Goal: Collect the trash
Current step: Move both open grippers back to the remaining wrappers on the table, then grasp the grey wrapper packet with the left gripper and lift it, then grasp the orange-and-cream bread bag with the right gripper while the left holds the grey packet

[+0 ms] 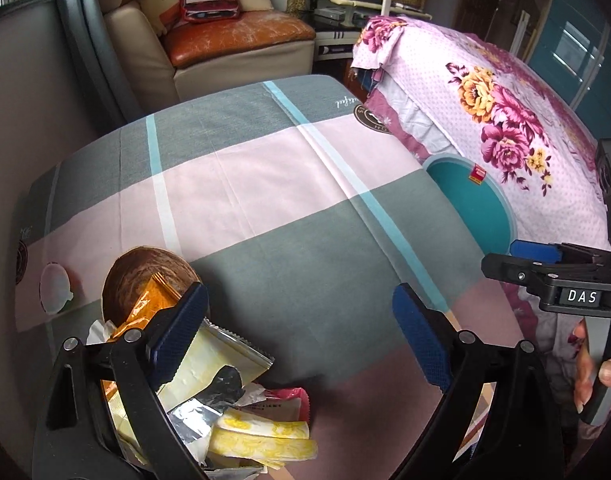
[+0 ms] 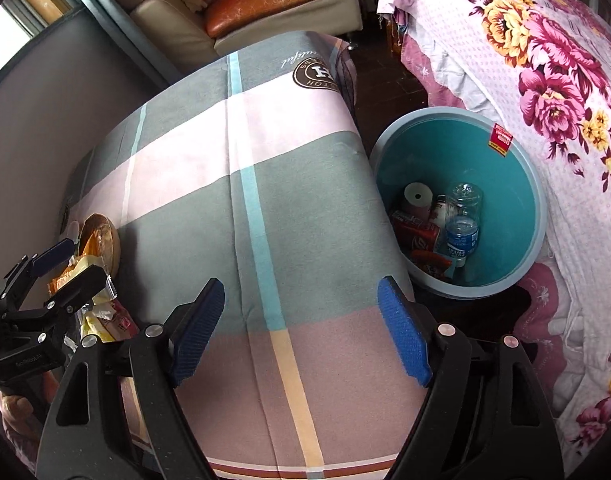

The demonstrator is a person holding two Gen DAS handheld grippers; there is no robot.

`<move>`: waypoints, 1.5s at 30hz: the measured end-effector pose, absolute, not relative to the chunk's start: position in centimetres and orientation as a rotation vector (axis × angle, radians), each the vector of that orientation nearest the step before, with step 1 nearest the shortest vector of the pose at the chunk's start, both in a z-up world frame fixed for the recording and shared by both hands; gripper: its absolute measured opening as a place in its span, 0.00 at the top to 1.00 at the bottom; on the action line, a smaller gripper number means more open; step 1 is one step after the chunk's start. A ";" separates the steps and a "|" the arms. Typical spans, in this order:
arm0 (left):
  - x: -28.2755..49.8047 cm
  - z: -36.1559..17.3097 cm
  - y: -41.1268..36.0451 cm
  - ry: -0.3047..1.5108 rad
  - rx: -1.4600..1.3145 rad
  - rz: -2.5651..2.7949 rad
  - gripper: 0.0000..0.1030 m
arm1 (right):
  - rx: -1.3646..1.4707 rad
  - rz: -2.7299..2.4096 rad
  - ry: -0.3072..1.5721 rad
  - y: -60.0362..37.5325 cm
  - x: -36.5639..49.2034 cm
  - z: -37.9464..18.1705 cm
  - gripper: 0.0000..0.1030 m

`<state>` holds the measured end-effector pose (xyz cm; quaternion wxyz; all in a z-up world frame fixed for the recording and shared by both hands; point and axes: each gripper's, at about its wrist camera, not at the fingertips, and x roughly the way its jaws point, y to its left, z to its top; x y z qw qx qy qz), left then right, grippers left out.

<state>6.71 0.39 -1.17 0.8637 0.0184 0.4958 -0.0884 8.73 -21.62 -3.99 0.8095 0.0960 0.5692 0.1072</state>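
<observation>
Left wrist view
Step in hand: the left hand-held gripper (image 1: 299, 332) is hanging over the pile of wrappers (image 1: 209, 392), jaws spread wide and holding nothing; by my judgement a pick-up is being prepared.
Trash, location: the wrappers are lying at the near left edge of the desk (image 1: 289, 208), which is covered by a checked cloth, with the left finger (image 1: 177, 332) sitting in front of the pile.
Trash, look: crumpled yellow, silver, orange and pink packets, thin and light; a brown round piece (image 1: 145, 280) is lying just behind them.
Next move, judged: shifting left, lowering, and closing on one packet.

Right wrist view
Right hand-held gripper (image 2: 299, 332): jaws are standing wide, empty, above the bare cloth.
Bin (image 2: 533, 184): it is standing on the floor just beside the desk's right edge, already holding a clear bottle (image 2: 461, 220) and a red packet (image 2: 417, 236).
Left hand-held gripper, seen from here: it is hovering at the wrappers, well apart from the bin.
Carry, judged: any picked packet needs crossing the desk to the bin.
</observation>
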 end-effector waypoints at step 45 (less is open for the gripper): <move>-5.6 -3.7 15.0 1.095 -0.174 -0.287 0.75 | -0.067 0.444 1.264 -4.2 6.6 -2.0 0.27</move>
